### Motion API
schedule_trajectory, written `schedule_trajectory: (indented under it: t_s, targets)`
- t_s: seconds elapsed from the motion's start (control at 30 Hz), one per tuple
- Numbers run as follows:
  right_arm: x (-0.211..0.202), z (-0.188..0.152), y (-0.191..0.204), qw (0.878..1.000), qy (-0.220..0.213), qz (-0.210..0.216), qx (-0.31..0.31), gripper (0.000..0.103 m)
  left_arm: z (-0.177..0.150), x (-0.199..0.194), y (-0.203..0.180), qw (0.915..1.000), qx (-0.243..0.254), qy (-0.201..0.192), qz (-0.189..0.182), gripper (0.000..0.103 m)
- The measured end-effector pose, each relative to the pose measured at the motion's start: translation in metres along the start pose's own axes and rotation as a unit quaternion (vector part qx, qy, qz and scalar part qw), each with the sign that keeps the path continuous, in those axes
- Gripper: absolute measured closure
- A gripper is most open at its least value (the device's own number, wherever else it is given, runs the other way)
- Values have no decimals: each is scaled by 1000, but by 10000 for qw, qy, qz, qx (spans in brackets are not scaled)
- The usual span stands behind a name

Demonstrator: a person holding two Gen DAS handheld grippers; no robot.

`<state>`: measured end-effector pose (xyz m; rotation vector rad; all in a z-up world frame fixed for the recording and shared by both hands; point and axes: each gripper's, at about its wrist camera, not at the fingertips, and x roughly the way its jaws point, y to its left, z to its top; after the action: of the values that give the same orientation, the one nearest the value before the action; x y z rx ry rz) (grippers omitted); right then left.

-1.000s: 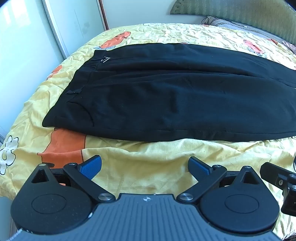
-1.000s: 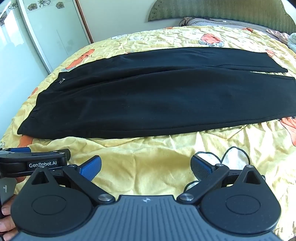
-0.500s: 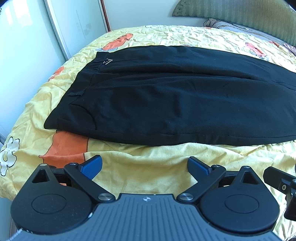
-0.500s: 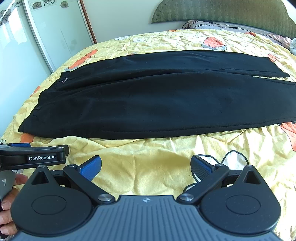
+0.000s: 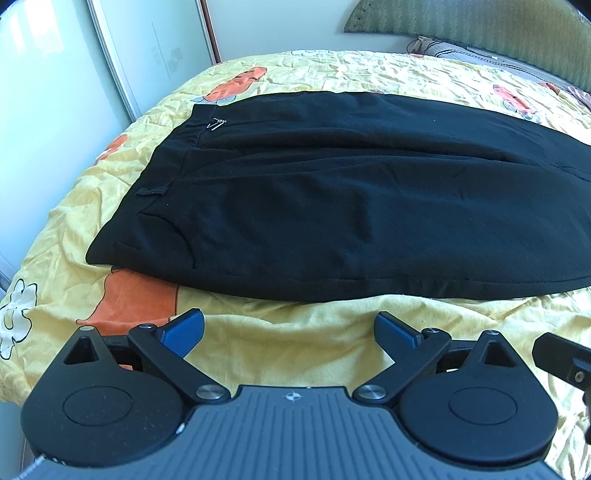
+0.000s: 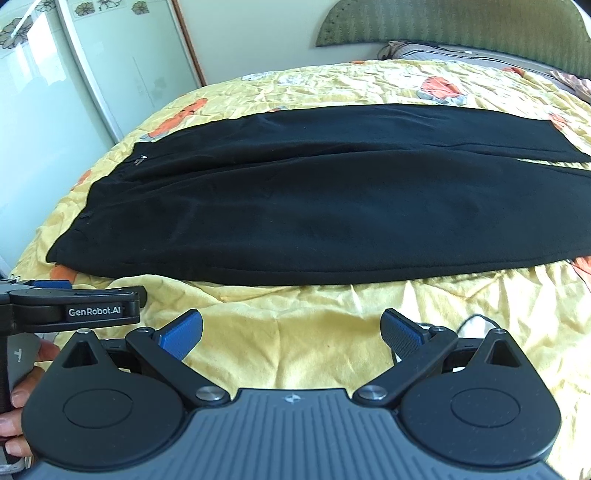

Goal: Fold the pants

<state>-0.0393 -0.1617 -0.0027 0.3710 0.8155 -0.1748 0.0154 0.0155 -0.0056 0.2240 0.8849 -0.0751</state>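
Black pants (image 5: 332,206) lie flat across the bed, waistband to the left with a small metal clasp (image 5: 218,123), both legs running off to the right. The right wrist view shows the pants (image 6: 314,214) full length, the two leg ends at far right. My left gripper (image 5: 288,328) is open over the yellow sheet, just short of the pants' near edge by the waist. My right gripper (image 6: 291,332) is open too, nothing between its blue pads, in front of the near leg's middle. The left gripper's body (image 6: 70,306) shows beside it.
The bed has a yellow quilt (image 5: 295,343) with orange and white prints. A glass wardrobe door (image 5: 55,92) stands left. A green headboard (image 6: 461,26) and pillow (image 6: 424,50) lie far right. A dark cable (image 6: 480,321) rests on the sheet. A hand (image 6: 22,384) holds the left gripper.
Both grippers have drawn back and lifted slightly, so the pants sit a little further off in each view. Both remain open; the pants have not moved.
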Motion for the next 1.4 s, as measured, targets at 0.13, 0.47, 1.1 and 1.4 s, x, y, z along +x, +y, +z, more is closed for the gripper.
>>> schedule_trajectory:
  t_s: [0.13,0.47,1.1,1.4]
  targets:
    - [-1,10,-4,9971,-243,725,-58,0,8,0,7,9999,-31,-113,-70,3]
    - [22,102,28,9510,-1261,1276,-2520,0,70,26,57,9987,-347,-364,123,4]
    - [294,306,67,9240,494,2647,-2716,43,189,110,111,9946,-976,-62,349,4]
    - [306,286,93,8791,840,2884,-3700,94,240,158,136,9758,-2074,427,-542,6]
